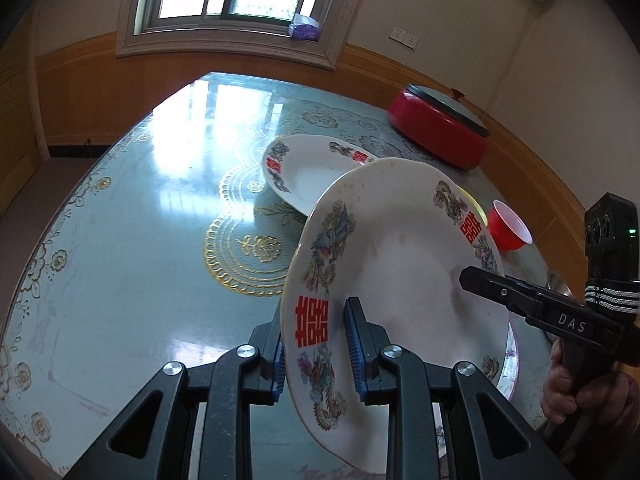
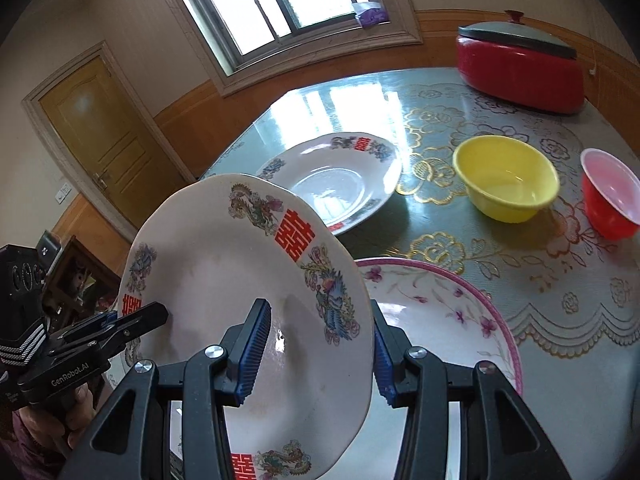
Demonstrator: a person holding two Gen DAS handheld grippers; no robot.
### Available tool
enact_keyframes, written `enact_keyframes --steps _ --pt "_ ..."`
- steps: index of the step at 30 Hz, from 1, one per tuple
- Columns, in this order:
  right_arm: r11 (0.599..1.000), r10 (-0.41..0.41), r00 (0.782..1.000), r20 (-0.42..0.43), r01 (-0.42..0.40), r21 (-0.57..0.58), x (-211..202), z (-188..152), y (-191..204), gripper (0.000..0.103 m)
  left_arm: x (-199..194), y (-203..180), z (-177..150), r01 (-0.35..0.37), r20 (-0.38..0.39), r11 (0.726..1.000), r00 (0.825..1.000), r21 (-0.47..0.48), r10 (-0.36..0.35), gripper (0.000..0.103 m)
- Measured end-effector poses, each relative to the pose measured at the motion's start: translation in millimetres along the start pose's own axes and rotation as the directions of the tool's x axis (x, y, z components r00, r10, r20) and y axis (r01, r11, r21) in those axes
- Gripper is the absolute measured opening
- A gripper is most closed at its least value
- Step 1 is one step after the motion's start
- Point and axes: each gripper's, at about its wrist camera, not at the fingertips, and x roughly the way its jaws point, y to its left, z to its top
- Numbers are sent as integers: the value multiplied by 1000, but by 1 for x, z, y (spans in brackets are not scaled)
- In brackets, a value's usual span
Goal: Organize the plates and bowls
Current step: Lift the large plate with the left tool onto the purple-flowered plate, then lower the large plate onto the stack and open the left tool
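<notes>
Above the table point(image 2: 540, 288), tilted dragon plate point(image 2: 240, 300) held aloft at opposite rims, left gripper point(image 1: 314, 344) clamped narrow, right gripper point(image 2: 320, 344) wider but gripping too; nothing stacked yet: matching plate point(image 2: 332, 184), pink-rimmed plate point(image 2: 440, 312), yellow bowl point(image 2: 506, 178), red bowl point(image 2: 610, 196) lie apart.
</notes>
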Motion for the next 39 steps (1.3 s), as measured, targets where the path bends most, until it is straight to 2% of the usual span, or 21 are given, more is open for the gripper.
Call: enact_keyframes --steps 7,15,19,23,31,35,39 --pt "994 -93 996 9 92 64 -25 -18 -32 47 23 -36 -4 60 -43 996 997 71 -57 27" --pt "980 -162 987 -20 163 113 -28 -31 -57 47 53 -57 -4 81 -93 990 993 115 -70 29" --pt "976 -192 980 -40 196 100 -21 -31 -62 47 59 -61 -5 67 -95 989 994 129 -55 29" --pt "975 -189 981 -49 193 107 -18 -34 -65 47 64 -60 -5 60 -95 991 994 121 -49 29" --pt "963 -267 962 -65 268 5 -9 -32 -52 47 64 -61 -2 9 -75 991 997 133 1 31" --pt "965 -260 963 -67 262 20 -9 -32 -56 47 71 -55 -6 10 -110 993 994 113 3 31" --pt "966 -255 965 -64 257 25 -12 -33 -57 47 74 -56 -8 2 -114 993 993 119 12 32"
